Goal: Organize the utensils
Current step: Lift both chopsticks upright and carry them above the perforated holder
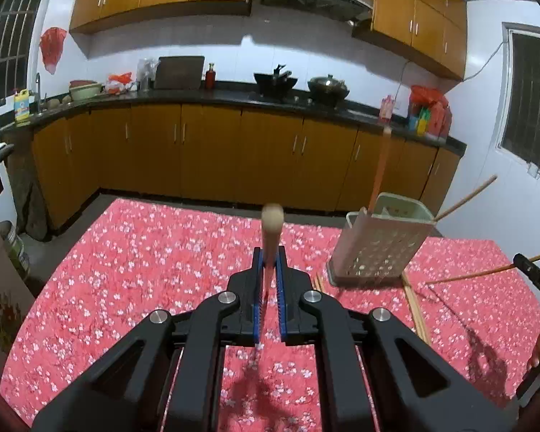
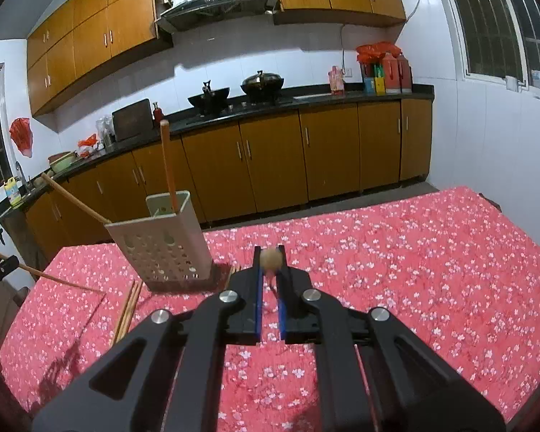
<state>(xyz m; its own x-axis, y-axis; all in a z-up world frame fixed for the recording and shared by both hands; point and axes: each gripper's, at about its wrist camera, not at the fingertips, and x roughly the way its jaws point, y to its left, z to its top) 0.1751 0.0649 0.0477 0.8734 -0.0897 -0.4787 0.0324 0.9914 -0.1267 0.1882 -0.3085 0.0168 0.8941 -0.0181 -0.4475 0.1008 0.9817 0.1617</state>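
- Left hand-held gripper (image 1: pixel 270 257) is clamped on one chopstick (image 1: pixel 272 225); right hand-held gripper (image 2: pixel 270 257) on another (image 2: pixel 270 260).
- Two utensils already stand in the holder (image 1: pixel 374 248).
- Loose chopsticks (image 1: pixel 415 306) remain on the desk (image 1: pixel 144 252).

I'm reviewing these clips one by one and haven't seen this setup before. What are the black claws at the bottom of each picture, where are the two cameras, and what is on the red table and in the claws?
There is no robot here: a person holds a two-finger gripper in each hand, and a fisheye camera on each looks forward along its fingers. One picture comes from the left gripper, the other from the right gripper.

Both are shut on a wooden chopstick. The left one's chopstick points towards the camera, so its end looks like a round knob; the right one's chopstick shows the same way.

The table has a red flowered cloth. On it stands a pale perforated utensil holder with two chopsticks already leaning in it. More loose chopsticks lie on the cloth beside it.
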